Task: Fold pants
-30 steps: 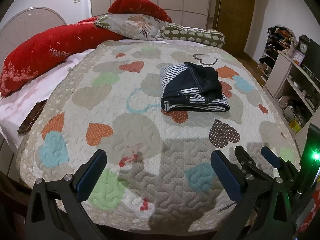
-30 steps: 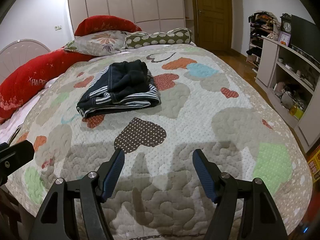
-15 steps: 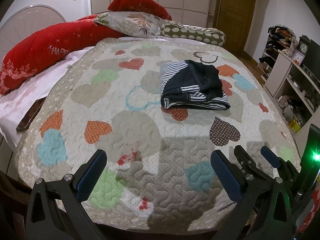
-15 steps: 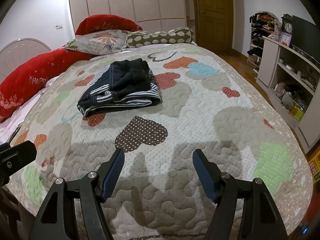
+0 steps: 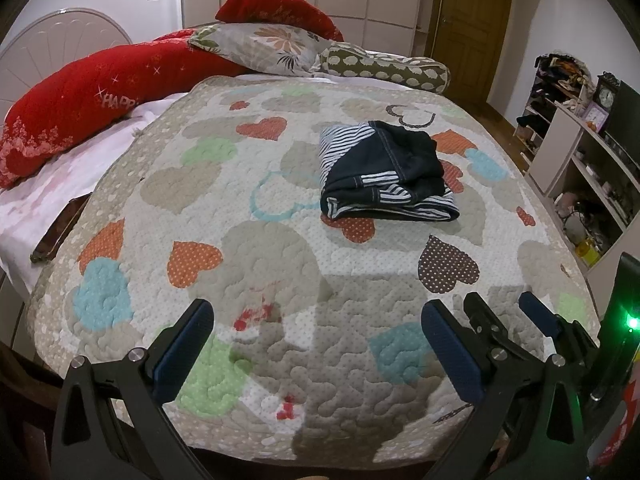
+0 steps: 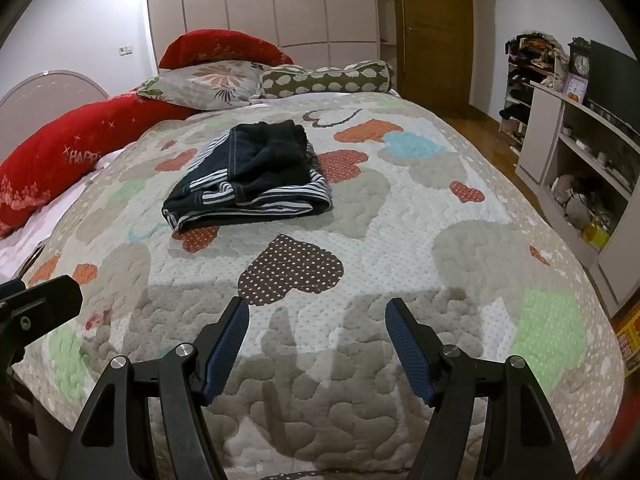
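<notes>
Folded pants (image 5: 384, 176) lay mid-quilt (image 5: 280, 264), well apart from both grippers, left gripper (image 5: 316, 320) and right gripper (image 6: 316, 320), fingers spread wide, empty, hovering near the bed's foot edge.

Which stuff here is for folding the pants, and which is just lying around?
For the job:
pants
left hand-held gripper
right hand-held gripper
quilt

Just lying about:
red pillow
flowered pillow
bolster
clock
</notes>
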The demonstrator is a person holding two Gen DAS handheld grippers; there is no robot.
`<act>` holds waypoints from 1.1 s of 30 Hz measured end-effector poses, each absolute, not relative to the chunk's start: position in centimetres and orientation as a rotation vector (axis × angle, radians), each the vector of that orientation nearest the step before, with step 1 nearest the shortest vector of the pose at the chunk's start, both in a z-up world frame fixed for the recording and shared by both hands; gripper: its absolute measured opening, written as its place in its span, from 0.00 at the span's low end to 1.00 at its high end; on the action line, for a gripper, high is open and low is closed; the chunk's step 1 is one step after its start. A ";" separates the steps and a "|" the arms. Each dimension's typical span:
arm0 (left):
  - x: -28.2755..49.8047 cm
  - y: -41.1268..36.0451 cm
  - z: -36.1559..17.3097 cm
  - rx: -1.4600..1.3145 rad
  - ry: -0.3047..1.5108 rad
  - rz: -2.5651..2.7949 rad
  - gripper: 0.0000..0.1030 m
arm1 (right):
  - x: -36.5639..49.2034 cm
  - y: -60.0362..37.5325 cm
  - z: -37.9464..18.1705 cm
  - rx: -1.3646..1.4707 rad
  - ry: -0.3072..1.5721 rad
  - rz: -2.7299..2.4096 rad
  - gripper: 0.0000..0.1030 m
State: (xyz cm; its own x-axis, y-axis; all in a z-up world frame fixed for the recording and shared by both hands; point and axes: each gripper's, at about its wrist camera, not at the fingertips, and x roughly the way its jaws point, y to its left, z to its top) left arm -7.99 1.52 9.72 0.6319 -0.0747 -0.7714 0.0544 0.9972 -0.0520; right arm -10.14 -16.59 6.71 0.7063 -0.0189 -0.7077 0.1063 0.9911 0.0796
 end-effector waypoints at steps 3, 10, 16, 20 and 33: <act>-8.0 1.4 9.8 -0.023 0.881 -0.077 1.00 | -10.2 -16.6 6.7 0.118 0.781 -0.070 0.73; -8.0 1.4 9.8 -0.024 0.881 -0.077 1.00 | -10.3 -16.4 6.9 0.097 0.772 -0.061 0.73; -8.0 1.4 9.9 -0.025 0.880 -0.079 1.00 | -10.2 -16.3 7.0 0.095 0.773 -0.062 0.73; -8.0 1.4 9.9 -0.028 0.880 -0.082 1.00 | -10.2 -16.3 7.0 0.096 0.776 -0.063 0.73; -7.6 1.2 9.7 -0.032 0.904 -0.092 1.00 | -10.0 -16.4 6.9 0.091 0.777 -0.061 0.73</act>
State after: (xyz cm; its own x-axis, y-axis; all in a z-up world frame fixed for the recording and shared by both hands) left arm -7.60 1.22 9.74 0.6149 -0.0935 -0.7830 0.0668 0.9956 -0.0664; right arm -10.03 -16.35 6.93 0.7115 -0.0215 -0.7023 0.0888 0.9943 0.0595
